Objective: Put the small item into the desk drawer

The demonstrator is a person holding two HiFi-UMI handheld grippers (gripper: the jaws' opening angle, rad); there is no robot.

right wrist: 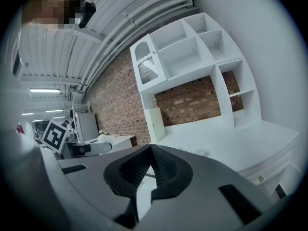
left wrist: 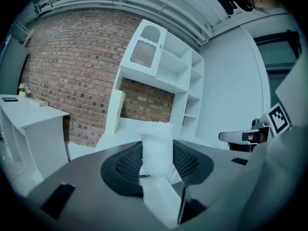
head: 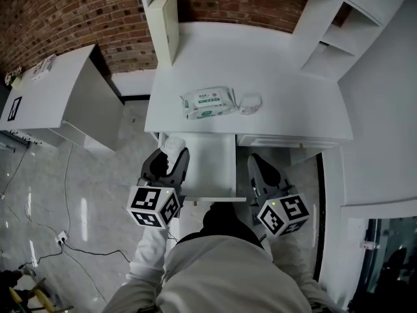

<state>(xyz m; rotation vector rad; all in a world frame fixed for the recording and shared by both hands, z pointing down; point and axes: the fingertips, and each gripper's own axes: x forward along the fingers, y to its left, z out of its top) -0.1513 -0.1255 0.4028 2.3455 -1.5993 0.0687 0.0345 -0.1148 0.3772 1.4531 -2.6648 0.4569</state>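
Packet [left wrist: 156,150]: small, white, upright, clamped between the jaws of the left gripper [head: 171,155], with its top sticking out past the jaw tips. In the head view the packet sits at the table's [head: 287,77] front edge, just left of the open drawer [head: 212,168], not over it. Cannot tell if it touches the table edge.

The drawer is pulled out toward the person, white inside, and lies between the two grippers. The left gripper is just beside the drawer's left wall and points roughly level toward the table.

Right gripper [right wrist: 150,149]: jaws together, tips touching, nothing between them. In the head view it is at the drawer's right side, below the table front, and points the same way as the left.

On the table: a wipes pack [head: 208,103] lies flat near the middle, with a small wrapped item [head: 250,102] just beside it on the right, both well apart from the packet. A white shelf unit [head: 339,38] stands at the table's right rear. A brick wall [head: 65,18] is behind. A side table [head: 52,93] stands off to the left, and cables [head: 71,240] lie on the floor [head: 98,194].
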